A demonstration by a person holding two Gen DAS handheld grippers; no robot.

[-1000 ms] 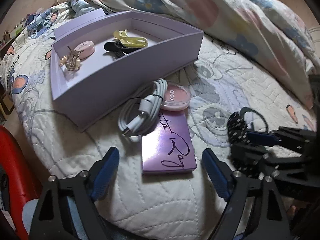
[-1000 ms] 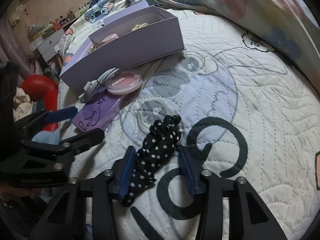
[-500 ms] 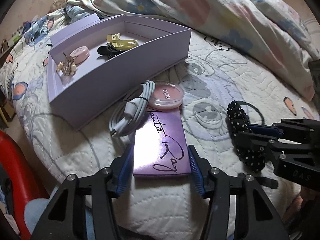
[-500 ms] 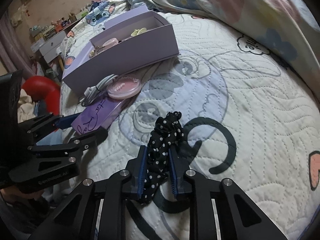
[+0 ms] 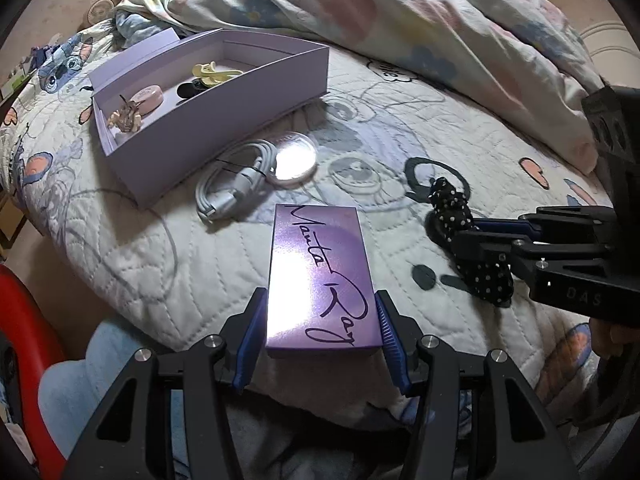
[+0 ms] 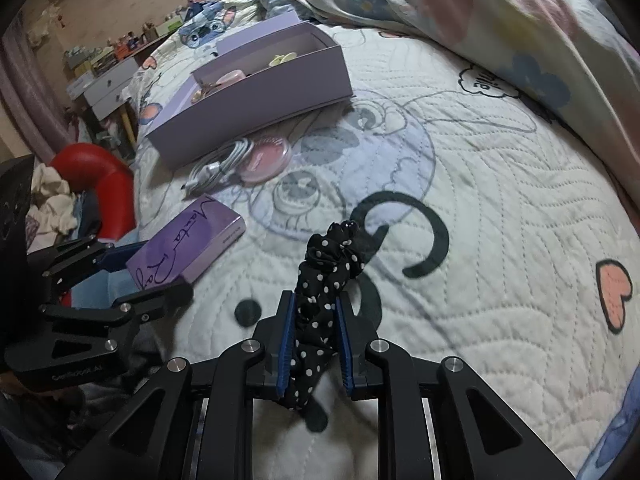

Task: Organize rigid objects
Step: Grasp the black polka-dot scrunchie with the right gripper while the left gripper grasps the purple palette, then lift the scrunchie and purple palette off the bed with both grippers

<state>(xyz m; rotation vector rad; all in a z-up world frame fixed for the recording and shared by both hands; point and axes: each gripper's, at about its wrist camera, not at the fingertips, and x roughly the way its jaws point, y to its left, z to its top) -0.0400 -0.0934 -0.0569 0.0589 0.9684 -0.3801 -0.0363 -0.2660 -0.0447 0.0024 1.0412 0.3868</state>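
Both black grippers are clamped on something: the left gripper (image 5: 320,332) pinches a shiny purple rectangular box with black script (image 5: 320,276), lifted off the white quilted bedspread (image 5: 460,128), and the right gripper (image 6: 316,344) squeezes a black polka-dot fabric scrunchie (image 6: 324,276). Further out sit a coiled white cable (image 5: 236,188) touching a round pink compact (image 5: 292,158), then an open lavender cardboard tray (image 5: 224,112) holding hair clips.

On the bed's quilt (image 5: 120,248), the open box (image 5: 224,120) holding hair clips (image 5: 212,72) lies farthest back, the coiled cable (image 5: 236,184) touching the round compact (image 5: 294,158) just before it, the lettered box (image 5: 320,276) nearer between the left tool's pads, and the scrunchie (image 5: 468,236) to its right.
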